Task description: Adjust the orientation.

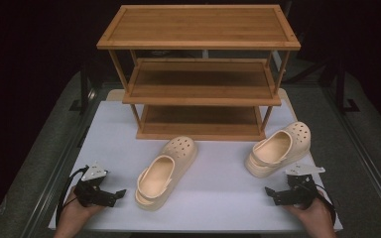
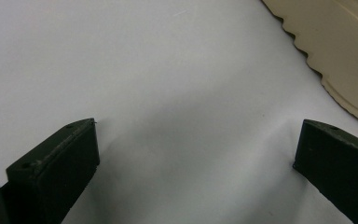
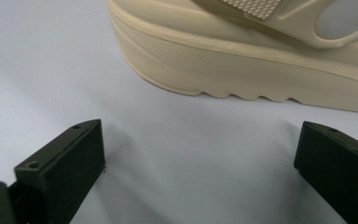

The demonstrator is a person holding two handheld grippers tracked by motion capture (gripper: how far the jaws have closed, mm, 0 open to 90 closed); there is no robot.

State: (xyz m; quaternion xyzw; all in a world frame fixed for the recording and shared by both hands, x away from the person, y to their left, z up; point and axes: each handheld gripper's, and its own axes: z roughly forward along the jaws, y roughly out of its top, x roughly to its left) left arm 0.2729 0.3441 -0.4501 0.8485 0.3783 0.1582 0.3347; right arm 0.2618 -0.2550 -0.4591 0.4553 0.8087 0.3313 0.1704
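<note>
High view shows my left hand-held gripper (image 1: 119,193) low on the white tabletop (image 1: 218,193), just left of the nearer cream clog (image 1: 164,173); my right hand-held gripper (image 1: 270,192) sits just below the other clog (image 1: 278,148). Both have their jaws spread wide, holding and touching nothing, with bare tabletop between them.
</note>
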